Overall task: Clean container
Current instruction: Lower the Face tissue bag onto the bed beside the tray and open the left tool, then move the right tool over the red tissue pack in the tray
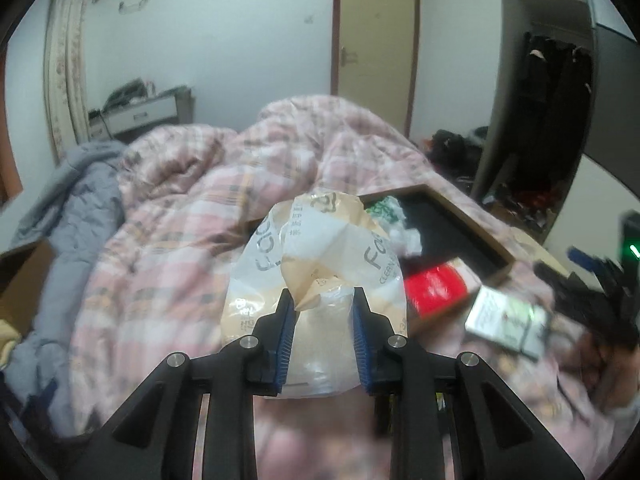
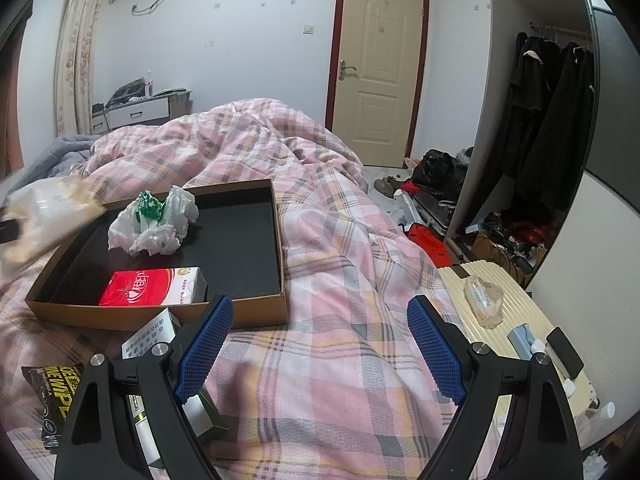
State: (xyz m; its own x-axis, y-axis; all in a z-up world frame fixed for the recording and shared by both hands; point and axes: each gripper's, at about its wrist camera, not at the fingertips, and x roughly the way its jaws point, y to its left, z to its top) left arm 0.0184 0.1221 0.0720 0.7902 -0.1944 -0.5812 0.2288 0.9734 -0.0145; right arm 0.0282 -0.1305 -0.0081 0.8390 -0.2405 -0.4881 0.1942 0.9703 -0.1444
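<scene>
Open right hand-held gripper (image 2: pixel 320 344) hovers over quilt (image 2: pixel 320 220) beside cardboard tray (image 2: pixel 256 314)

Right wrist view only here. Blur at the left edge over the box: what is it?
Observer: A crumpled beige-and-white bag, held up in front of the box.
Operator: Left gripper on it?
Observer: Yes. The left gripper is shut on the bag, with both pads pinching its lower folds.
Operator: Any print on it?
Observer: Grey lettering across the folds; only fragments are readable.
</scene>
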